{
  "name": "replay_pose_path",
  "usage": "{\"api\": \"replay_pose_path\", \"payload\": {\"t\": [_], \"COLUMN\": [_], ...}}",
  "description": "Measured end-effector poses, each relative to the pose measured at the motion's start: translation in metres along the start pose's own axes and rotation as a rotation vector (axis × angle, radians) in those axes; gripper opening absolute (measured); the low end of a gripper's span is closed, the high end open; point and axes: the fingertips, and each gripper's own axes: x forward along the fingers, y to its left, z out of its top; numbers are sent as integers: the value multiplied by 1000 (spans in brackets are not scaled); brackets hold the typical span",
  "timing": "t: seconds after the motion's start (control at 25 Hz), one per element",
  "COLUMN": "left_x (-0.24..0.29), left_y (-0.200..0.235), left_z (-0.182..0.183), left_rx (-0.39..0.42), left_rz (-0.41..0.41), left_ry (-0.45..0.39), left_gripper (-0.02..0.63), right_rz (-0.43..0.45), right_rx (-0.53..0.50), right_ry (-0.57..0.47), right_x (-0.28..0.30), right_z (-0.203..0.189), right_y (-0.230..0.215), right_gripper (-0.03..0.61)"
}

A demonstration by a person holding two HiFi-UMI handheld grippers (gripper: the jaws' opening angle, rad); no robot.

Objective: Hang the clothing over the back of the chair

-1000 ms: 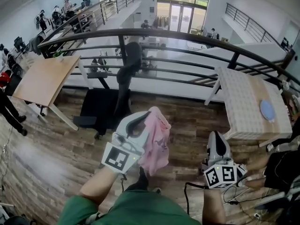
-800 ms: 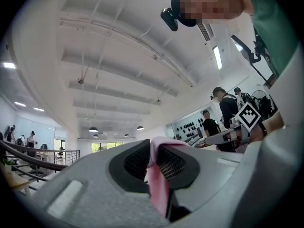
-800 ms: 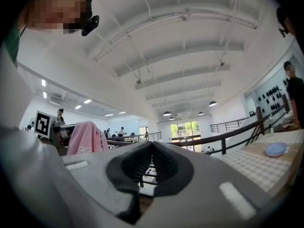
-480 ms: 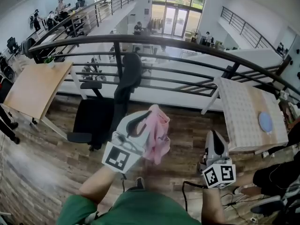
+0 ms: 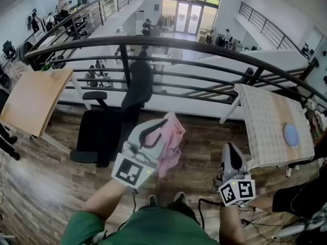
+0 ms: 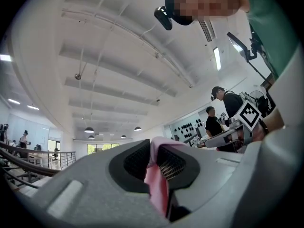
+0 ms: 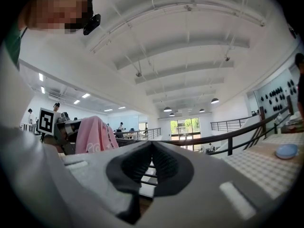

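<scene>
Head view: my left gripper (image 5: 164,122) is held out in front of me, its jaws pinching the pink clothing (image 5: 171,143). The cloth hangs bunched below the tips, clear of the wood floor (image 5: 46,182). The black chair (image 5: 104,129) stands ahead and to the left, its back up against the dark railing (image 5: 214,45). The clothing is apart from the chair and touches neither its seat nor its back. My right gripper (image 5: 230,148) is lower right, beside the checked table (image 5: 263,131) that carries a blue disc (image 5: 291,135). A bare wooden table (image 5: 30,98) sits far left.

Left gripper view: the jaws of the left gripper (image 6: 153,148) are pressed onto a fold of the pink clothing (image 6: 156,186), which fills the gap and runs down between the pads. The right gripper's marker cube (image 6: 249,115) shows at the right edge.

Right gripper view: the jaws of the right gripper (image 7: 152,144) are pressed together tip to tip, with nothing between them. The pink clothing (image 7: 95,134) hangs off to the left. The railing (image 7: 228,136) crosses behind, and the blue disc (image 7: 287,151) is far right.
</scene>
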Motion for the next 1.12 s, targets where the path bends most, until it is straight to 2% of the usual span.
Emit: {"api": "replay_pose_path", "payload": {"t": [0.12, 0.28, 0.44, 0.72, 0.88, 0.96, 1.12], "left_x": [15, 43, 87, 127, 160, 174, 184], "left_y": [9, 28, 43, 65, 86, 95, 115], "left_z": [-8, -9, 3, 32, 34, 32, 38], "left_rx": [29, 72, 127, 269, 371, 384, 360], "left_rz": [13, 61, 119, 224, 281, 316, 422], "left_ry": [12, 5, 10, 20, 63, 79, 77], "left_gripper": [37, 37, 37, 37, 37, 37, 37], "right_rz": [24, 98, 192, 317, 389, 412, 435], "right_rx": [14, 34, 53, 94, 129, 142, 173], "right_ry": [12, 9, -17, -38, -18, -11, 18], "right_x": [22, 69, 122, 176, 208, 216, 222], "right_z": [-9, -16, 0, 4, -6, -12, -29], "right_y": [-9, -22, -47, -71, -87, -100, -127], "right_gripper": [3, 3, 3, 3, 3, 3, 3]}}
